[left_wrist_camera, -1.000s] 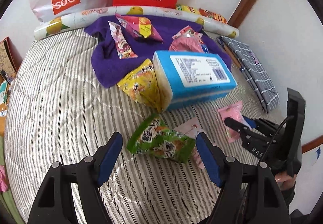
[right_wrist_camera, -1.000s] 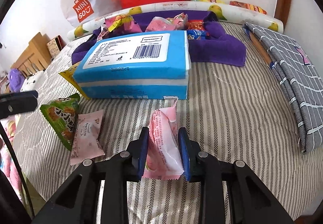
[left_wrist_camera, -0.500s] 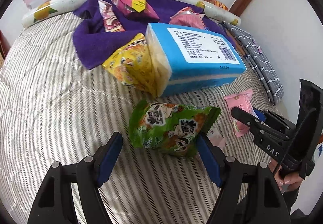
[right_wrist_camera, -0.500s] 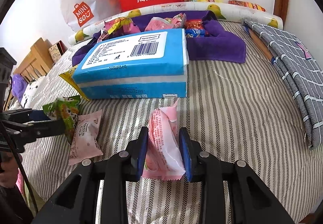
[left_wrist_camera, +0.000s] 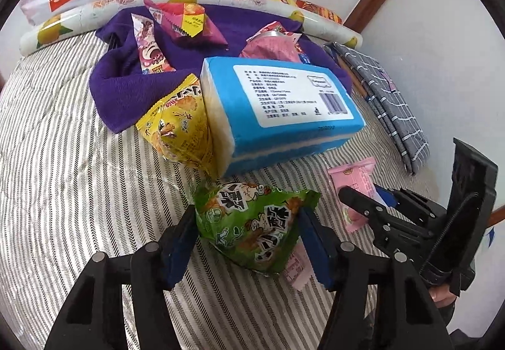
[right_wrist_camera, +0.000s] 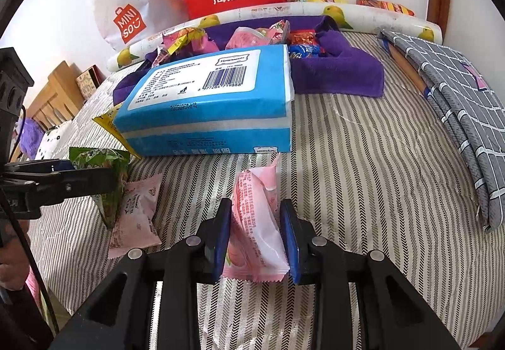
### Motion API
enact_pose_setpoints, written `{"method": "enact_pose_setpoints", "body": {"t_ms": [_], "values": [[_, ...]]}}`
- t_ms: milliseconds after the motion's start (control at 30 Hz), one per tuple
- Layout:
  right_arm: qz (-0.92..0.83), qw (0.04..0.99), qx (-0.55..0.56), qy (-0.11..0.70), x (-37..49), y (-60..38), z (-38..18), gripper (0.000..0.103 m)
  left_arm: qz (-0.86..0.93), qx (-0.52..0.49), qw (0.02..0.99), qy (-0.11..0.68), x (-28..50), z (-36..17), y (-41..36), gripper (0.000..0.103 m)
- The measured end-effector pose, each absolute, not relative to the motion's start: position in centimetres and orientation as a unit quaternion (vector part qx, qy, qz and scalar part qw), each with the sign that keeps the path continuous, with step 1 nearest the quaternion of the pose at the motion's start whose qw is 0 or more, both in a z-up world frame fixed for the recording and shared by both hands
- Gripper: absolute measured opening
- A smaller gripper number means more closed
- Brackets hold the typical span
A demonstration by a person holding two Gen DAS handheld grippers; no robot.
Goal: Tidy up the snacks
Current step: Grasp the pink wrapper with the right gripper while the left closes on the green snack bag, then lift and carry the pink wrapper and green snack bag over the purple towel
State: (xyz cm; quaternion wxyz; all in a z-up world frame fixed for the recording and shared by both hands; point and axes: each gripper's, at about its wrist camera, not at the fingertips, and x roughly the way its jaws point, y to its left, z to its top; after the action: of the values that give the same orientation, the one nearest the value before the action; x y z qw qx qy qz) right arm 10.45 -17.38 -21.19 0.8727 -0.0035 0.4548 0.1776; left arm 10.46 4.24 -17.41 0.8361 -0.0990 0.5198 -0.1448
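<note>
Now the left gripper point(left_wrist_camera: 247, 239), jaws just closing, brackets the green snack bag point(left_wrist_camera: 252, 227) on the striped bedcover point(left_wrist_camera: 63, 176), while the right gripper point(right_wrist_camera: 256, 238) clamps a pink wrapped snack point(right_wrist_camera: 257, 224); next, seat the grip and lift

A: What is changing at the left tongs point(left_wrist_camera: 247, 239)?
B: They are coming down around the green snack bag point(left_wrist_camera: 252, 228), and their jaws are closing in on it.
A: Touching yet?
B: Both blue pads point(left_wrist_camera: 311, 244) are now meeting the bag's sides.
</note>
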Motion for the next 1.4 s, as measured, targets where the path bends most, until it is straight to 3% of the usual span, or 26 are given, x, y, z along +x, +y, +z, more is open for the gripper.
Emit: {"method": "enact_pose_setpoints", "body": {"t_ms": [133,667,1400], "values": [[0.183,0.872,-0.003,0.453,10.2,-17.4,-20.9,0.027,-0.149,-0.102,0.844,0.505,9.7,-16.1,4.8,0.057],[0.178,0.889,0.003,0.421,8.6,-18.9,-17.4,0.026,-0.180,-0.093,0.862,0.465,7.9,-11.4,3.0,0.057],[0.183,0.919,-0.003,0.350,12.5,-17.6,-10.3,0.026,-0.177,-0.111,0.877,0.433,12.6,-6.9,4.1,0.057]]}}
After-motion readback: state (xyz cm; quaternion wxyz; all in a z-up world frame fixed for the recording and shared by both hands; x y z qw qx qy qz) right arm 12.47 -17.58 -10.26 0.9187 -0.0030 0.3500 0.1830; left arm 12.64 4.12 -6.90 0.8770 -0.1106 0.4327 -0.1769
